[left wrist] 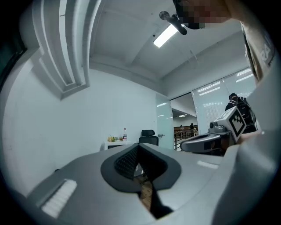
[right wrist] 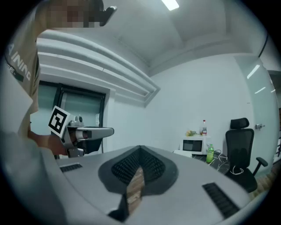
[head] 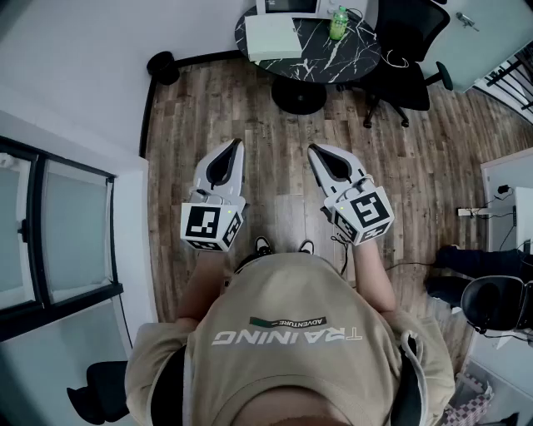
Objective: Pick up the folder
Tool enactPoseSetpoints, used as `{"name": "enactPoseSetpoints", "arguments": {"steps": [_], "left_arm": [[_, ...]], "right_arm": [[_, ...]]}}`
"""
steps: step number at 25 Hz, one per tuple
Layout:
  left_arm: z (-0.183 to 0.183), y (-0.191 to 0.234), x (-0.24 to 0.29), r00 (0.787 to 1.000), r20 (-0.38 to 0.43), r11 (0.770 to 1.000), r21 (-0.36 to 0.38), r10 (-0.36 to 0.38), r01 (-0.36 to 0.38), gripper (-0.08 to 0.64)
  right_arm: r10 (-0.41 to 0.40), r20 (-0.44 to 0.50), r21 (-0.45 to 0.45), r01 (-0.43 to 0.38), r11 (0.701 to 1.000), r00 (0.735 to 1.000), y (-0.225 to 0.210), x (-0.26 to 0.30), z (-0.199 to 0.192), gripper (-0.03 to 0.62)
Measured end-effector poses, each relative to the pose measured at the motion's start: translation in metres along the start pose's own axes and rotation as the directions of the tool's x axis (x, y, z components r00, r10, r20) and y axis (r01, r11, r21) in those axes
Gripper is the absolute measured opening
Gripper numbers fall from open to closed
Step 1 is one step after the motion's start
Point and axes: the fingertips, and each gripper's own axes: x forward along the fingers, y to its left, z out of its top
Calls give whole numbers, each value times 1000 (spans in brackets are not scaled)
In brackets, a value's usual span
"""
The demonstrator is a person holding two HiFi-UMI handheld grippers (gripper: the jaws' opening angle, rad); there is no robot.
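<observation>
A pale, flat folder (head: 271,37) lies on the left part of a round black marble table (head: 350,60) at the far end of the room. In the right gripper view the folder (right wrist: 184,153) shows as a thin white slab in front of a microwave. My left gripper (head: 236,144) and right gripper (head: 314,151) are held side by side over the wooden floor, well short of the table, and point towards it. Both are shut with nothing between the jaws, as the left gripper view (left wrist: 138,146) and the right gripper view (right wrist: 140,148) show.
A green bottle (head: 337,23) and a microwave (right wrist: 193,144) stand on the table. A black office chair (head: 412,50) is at its right. A white wall and glass panels (head: 50,233) run along the left. Cables and a power strip (head: 479,213) lie on the floor at right.
</observation>
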Motion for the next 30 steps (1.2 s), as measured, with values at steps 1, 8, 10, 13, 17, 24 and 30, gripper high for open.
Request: {"name": "enactPoseSetpoints", "arguments": {"steps": [1, 8, 10, 13, 17, 24, 30], "left_arm": [[-2, 3, -2, 1000, -5, 1000, -5, -4, 4, 2], [-2, 32, -5, 1000, -3, 1000, -9, 2, -2, 2], [-5, 37, -6, 1000, -9, 1000, -11, 0, 0, 2], [-16, 46, -5, 999, -33, 1000, -22, -16, 16, 2], [-35, 65, 3, 997, -62, 998, -54, -48, 44, 2], [-51, 83, 54, 993, -87, 993, -87, -81, 73, 2], [-48, 100, 128, 995, -79, 995, -85, -67, 60, 2]], "right_arm": [[0, -3, -4, 0, 1000, 1000, 3, 3, 0, 8], [-12, -12, -11, 12, 1000, 1000, 13, 24, 0, 8], [-27, -10, 7, 27, 1000, 1000, 11, 27, -2, 8], [-67, -14, 35, 67, 997, 998, 4, 31, -8, 9], [-118, -37, 78, 121, 990, 992, -5, 40, -20, 8], [-110, -106, 100, 121, 988, 988, -41, 71, -46, 8], [-87, -90, 113, 97, 989, 992, -121, 117, -51, 8]]}}
